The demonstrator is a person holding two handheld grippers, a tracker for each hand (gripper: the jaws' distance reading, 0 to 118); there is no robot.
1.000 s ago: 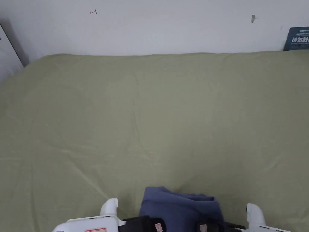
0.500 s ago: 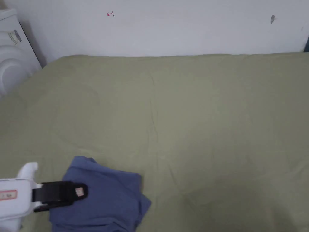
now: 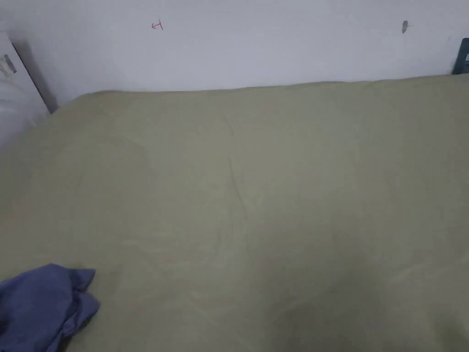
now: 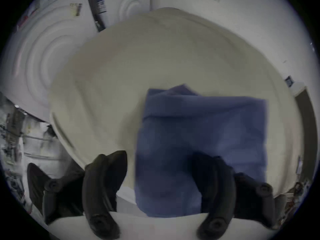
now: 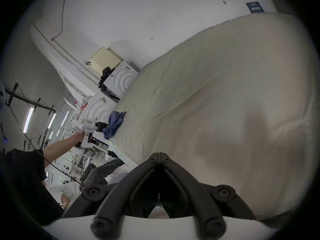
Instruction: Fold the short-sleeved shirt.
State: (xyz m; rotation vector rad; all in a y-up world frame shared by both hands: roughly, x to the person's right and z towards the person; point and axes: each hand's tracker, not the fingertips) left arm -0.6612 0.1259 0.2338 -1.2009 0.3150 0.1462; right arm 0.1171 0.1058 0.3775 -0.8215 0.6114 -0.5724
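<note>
The blue short-sleeved shirt (image 3: 41,302) lies folded into a small bundle at the near left edge of the olive bed sheet (image 3: 256,183). In the left gripper view the shirt (image 4: 204,131) is a rough rectangle just ahead of my left gripper (image 4: 161,157), whose jaws stand wide apart; the right-hand jaw overlaps the cloth and the other is off it. The right gripper view shows the left gripper (image 5: 99,126) touching the shirt (image 5: 115,122) at the bed's edge. My right gripper (image 5: 158,154) hovers over bare sheet, shut and empty.
White appliances (image 5: 119,81) with ringed fronts stand against the bed's left side, close to the shirt. A white wall runs along the far edge, with a dark sign (image 3: 462,57) at the far right. A person's arm (image 5: 58,148) reaches to the left gripper.
The shirt has gone from the near middle of the bed to its near left edge with the left gripper. The right gripper has come off it, and both grippers have left the head view.
</note>
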